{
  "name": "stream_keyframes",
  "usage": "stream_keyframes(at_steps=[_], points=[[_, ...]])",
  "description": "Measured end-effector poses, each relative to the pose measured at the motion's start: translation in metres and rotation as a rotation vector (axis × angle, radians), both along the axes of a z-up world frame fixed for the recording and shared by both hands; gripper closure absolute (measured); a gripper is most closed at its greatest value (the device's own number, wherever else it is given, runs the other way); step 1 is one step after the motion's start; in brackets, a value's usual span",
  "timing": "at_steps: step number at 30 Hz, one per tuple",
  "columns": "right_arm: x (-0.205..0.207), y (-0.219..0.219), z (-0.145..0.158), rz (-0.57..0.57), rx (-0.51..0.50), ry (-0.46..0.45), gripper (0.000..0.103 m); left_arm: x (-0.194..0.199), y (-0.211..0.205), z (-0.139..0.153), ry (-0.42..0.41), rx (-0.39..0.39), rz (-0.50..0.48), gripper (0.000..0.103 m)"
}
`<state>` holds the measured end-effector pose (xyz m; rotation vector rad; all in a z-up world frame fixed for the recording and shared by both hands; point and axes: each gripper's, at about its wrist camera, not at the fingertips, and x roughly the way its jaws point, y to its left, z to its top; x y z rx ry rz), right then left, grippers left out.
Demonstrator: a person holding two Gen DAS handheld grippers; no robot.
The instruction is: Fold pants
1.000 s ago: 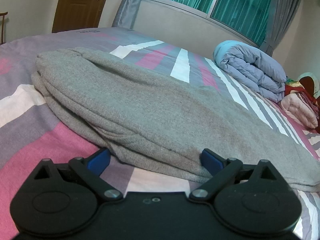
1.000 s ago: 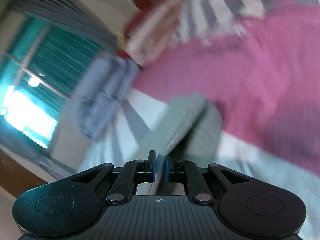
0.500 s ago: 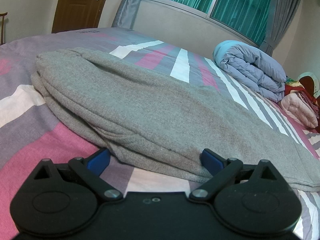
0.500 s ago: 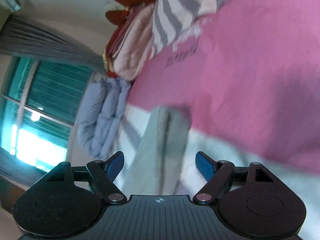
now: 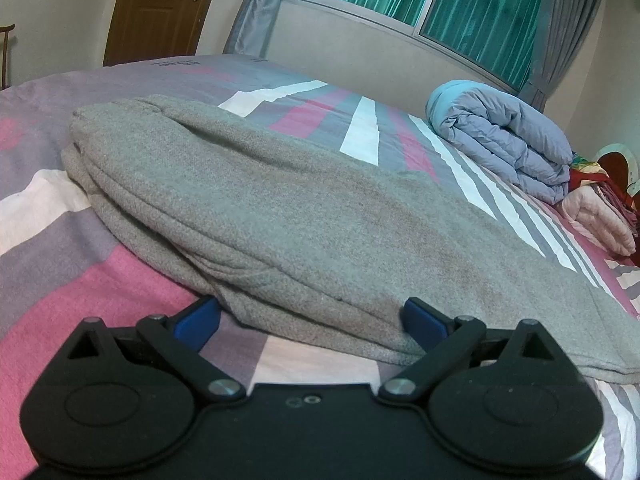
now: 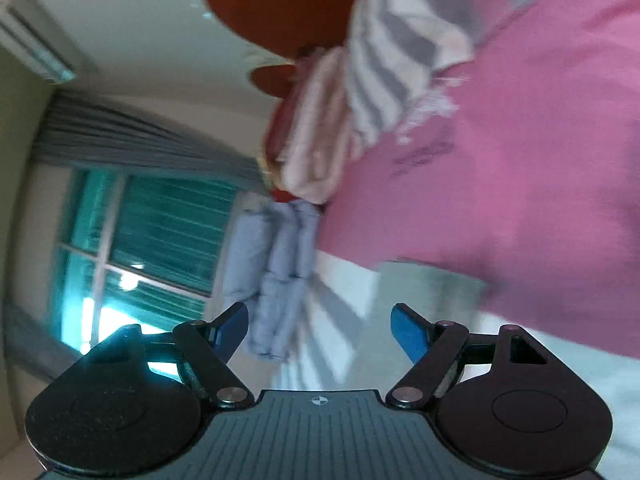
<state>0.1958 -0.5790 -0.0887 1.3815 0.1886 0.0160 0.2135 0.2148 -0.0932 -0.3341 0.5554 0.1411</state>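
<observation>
Striped pink, grey and white bedding (image 5: pixel 60 280) covers the bed, with a teal-curtained window (image 5: pixel 480 12) behind. Grey pants (image 5: pixel 304 224) lie folded in layers across it — their near edge sits just ahead of the left gripper (image 5: pixel 310 322), whose blue fingertips (image 5: pixel 198 320) are spread wide and hold nothing. A rolled blue quilt (image 5: pixel 504 136) rests near the wall. Tilted and blurred, the right wrist view shows the right gripper (image 6: pixel 320 332) likewise spread wide and empty, a grey patch — likely the pants — just beyond it.

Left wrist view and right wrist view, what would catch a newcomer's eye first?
In the left wrist view, the folded grey pants fill the middle of the pink-and-grey striped bedsheet, just ahead of the open left gripper. A rolled blue-grey duvet lies under the teal-curtained window. The right gripper is open and empty.
</observation>
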Motion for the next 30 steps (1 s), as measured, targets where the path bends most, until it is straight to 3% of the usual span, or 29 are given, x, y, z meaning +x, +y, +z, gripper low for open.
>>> stream_keyframes(at_steps=[6,8,10,13,15,16,18,22,25,27,30], points=[[0.001,0.013,-0.014,0.055,-0.062,0.073,0.025,-0.001,0.001,0.0,0.0,0.002,0.0,0.011],[0.013,0.023,-0.016,0.074,-0.091,0.084,0.046,-0.001,0.0,0.0,0.0,0.001,0.0,0.011],[0.027,0.033,-0.022,0.113,-0.114,0.161,0.048,0.0,0.0,0.0,0.001,0.003,0.002,0.011],[0.05,0.049,-0.033,0.159,-0.162,0.275,0.063,-0.001,0.0,0.0,0.002,0.006,0.002,0.011],[0.057,0.053,-0.033,0.162,-0.17,0.293,0.071,-0.001,0.0,0.0,0.003,0.008,0.002,0.01],[0.06,0.054,-0.032,0.168,-0.185,0.292,0.1,0.0,0.0,0.0,0.004,0.009,0.002,0.01],[0.059,0.057,-0.025,0.162,-0.221,0.287,0.099,0.0,-0.001,0.0,0.005,0.012,0.002,0.01],[0.028,0.059,0.001,0.124,-0.239,0.156,0.099,0.0,-0.002,0.001,0.005,0.012,0.002,0.01],[0.02,0.06,-0.013,0.125,-0.263,0.219,0.099,0.0,-0.002,0.001,0.006,0.012,0.003,0.01],[0.025,0.056,-0.036,0.137,-0.218,0.279,0.099,0.0,-0.002,0.001,0.006,0.012,0.002,0.01],[0.025,0.054,-0.037,0.136,-0.196,0.245,0.099,0.0,-0.002,0.0,0.006,0.013,0.001,0.009]])
